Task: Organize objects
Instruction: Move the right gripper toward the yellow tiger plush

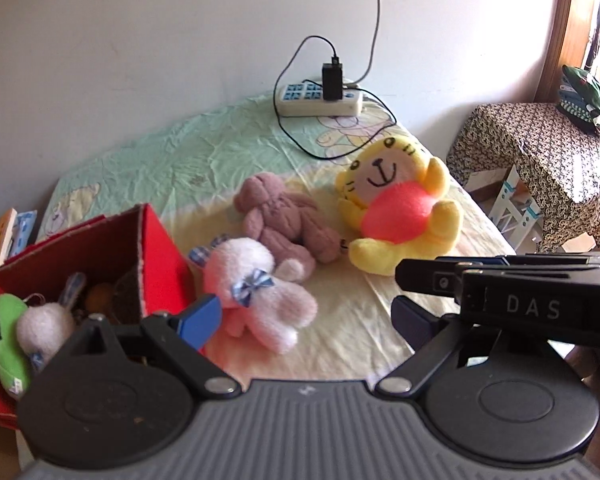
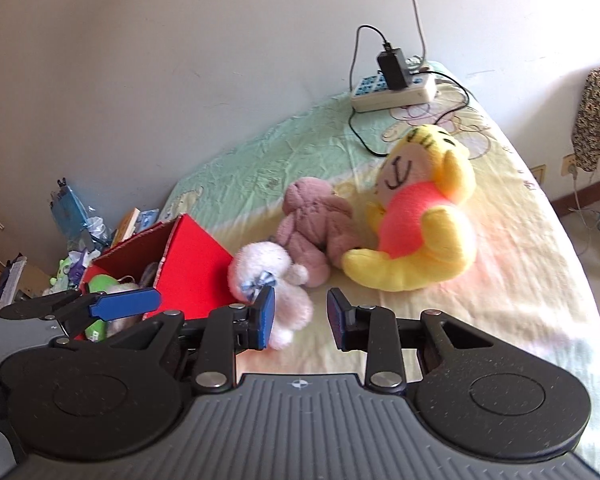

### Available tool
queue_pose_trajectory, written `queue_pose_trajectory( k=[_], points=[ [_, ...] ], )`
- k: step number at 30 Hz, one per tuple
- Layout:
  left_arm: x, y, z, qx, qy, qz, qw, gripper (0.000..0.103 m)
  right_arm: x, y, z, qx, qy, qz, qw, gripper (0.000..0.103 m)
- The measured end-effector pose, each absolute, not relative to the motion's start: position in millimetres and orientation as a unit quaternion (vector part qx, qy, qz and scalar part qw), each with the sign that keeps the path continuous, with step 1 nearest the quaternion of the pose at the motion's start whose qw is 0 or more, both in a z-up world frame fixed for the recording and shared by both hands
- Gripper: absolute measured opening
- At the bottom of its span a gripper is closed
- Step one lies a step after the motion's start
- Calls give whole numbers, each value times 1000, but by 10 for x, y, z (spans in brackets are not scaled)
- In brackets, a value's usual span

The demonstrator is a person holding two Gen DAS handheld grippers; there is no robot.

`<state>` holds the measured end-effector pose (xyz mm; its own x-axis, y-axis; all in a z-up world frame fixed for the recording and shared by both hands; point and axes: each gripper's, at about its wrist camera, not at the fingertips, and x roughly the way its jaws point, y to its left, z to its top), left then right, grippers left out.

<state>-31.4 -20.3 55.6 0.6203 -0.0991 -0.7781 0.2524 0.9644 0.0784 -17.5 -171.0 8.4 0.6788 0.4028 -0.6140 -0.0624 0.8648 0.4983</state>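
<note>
1. We saw the red box (image 1: 156, 256) hid most of its toys; a green plush (image 1: 6, 344) showed.
2. Beside the box lay the pink bunny (image 1: 260, 300), mauve bear (image 1: 288, 220) and yellow tiger (image 1: 400, 208).
3. The left gripper (image 1: 300, 312) gaped empty; the right gripper (image 2: 300, 316) stood narrowly parted, empty, crossing the left view.

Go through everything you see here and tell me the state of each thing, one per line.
Red box: open, toys inside.
Pink bunny: lying on the bed, beside the box.
Brown bear: lying flat.
Yellow tiger: sitting, hugging a pink heart.
Power strip: charger plugged in.
Left tool: open, empty.
Right tool: open, empty.
</note>
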Motion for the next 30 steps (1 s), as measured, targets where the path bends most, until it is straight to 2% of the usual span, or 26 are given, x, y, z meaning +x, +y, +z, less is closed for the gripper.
queue_pose_trajectory(
  k=[18, 30],
  points=[
    [-3, -768, 297, 87, 460, -126, 875, 93, -100, -2285, -78, 222, 407, 71, 883, 34],
    [270, -882, 100, 87, 488, -133, 858, 93, 110, -2562, -274, 269, 426, 49, 862, 35]
  ],
)
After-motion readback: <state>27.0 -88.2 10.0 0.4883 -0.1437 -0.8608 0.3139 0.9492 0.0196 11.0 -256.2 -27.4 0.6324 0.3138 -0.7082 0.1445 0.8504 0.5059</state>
